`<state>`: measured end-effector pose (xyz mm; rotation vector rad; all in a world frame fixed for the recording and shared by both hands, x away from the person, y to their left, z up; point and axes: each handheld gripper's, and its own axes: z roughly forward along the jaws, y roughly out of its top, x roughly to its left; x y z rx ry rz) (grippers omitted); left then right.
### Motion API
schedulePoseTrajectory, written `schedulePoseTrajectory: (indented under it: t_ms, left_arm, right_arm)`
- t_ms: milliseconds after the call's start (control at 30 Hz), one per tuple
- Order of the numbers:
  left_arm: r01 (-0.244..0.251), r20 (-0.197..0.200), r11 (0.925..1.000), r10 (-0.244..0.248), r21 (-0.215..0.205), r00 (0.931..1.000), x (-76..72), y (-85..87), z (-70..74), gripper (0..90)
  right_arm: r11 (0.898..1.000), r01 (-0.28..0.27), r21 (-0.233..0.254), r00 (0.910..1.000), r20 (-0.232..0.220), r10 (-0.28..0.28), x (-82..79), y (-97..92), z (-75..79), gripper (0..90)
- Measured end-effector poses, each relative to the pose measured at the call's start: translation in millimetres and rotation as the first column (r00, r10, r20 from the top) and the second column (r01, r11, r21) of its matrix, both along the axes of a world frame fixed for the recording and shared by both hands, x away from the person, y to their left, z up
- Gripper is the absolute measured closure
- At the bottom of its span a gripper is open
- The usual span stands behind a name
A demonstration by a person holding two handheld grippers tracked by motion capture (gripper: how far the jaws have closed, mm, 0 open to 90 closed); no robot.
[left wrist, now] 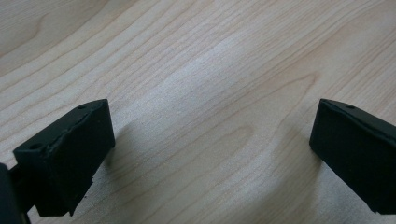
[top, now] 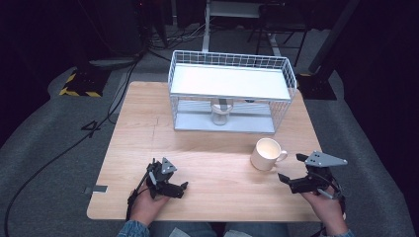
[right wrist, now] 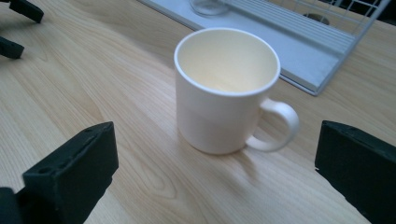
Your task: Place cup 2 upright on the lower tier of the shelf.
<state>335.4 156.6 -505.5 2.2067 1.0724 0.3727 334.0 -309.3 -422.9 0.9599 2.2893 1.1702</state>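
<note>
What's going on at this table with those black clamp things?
A person sits at a wooden table with a two-jaw gripper in each hand. The right gripper is open and points at a white mug, which stands upright and apparently empty, its handle toward that gripper; nothing touches it yet. The left gripper, also open, is low over bare wood. Behind the mug stands a white wire rack with a glass jar on its lower level.

A glass jar (right wrist: 208,6) is cut off by the top edge; the wire rack (top: 232,74) partly hides it
</note>
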Motion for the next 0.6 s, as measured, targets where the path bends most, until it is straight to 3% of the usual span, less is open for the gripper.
schedulePoseTrajectory:
  t_ms: [200, 267, 600]
  left_arm:
    - [-0.018, 0.002, 0.9998, 0.018, -0.002, 0.9998, -0.8, -0.9, -0.3, 0.5]
    - [-0.019, 0.002, 0.9998, 0.019, -0.003, 0.9998, -0.9, -1.0, -0.3, 0.4]
    - [-0.026, 0.001, 0.9997, 0.026, 0.000, 0.9997, -1.0, -1.3, 0.0, 0.4]
  right_arm:
    - [0.999, -0.032, -0.001, 0.9995, -0.004, 0.032, 14.1, 11.3, 1.3, 0.0]
    - [0.999, -0.038, 0.003, 0.9992, -0.012, 0.038, 25.9, 16.9, -0.9, 0.0]
    - [0.996, -0.019, -0.091, 0.9995, -0.026, 0.017, 57.5, 31.6, -15.1, 0.0]
